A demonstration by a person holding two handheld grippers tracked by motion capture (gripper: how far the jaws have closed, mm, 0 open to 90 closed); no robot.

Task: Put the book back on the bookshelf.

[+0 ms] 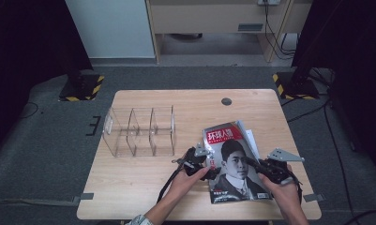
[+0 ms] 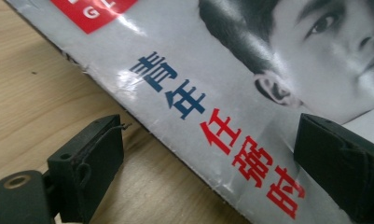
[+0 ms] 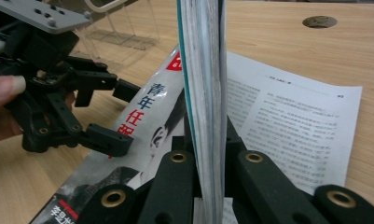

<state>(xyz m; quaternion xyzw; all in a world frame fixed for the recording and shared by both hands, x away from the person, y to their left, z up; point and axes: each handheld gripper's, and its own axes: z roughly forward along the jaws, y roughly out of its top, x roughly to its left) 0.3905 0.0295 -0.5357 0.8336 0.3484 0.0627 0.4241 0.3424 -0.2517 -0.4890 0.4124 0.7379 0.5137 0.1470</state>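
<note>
A magazine [image 1: 232, 159] with a black-and-white portrait and a red title block lies on the right half of the wooden table [image 1: 143, 178]. My right gripper [image 1: 252, 163] is shut on its right edge. In the right gripper view the pinched bundle of pages [image 3: 203, 70] stands edge-on between the jaws of my right gripper [image 3: 207, 140], with a printed inner page [image 3: 287, 121] lying flat beyond. My left gripper [image 1: 213, 167] is open at the magazine's left edge. Its jaws straddle the spine of the cover [image 2: 231, 93]; one is over bare wood, the other over the cover. The left gripper [image 3: 124, 114] also appears across the cover.
A clear plastic organizer [image 1: 139, 131] with several compartments stands on the table's left half, and the right gripper view shows it [image 3: 119, 28] behind the left hand. A round cable hole [image 1: 226, 101] sits near the far edge. Stands with hazard-striped bases flank the table on the floor.
</note>
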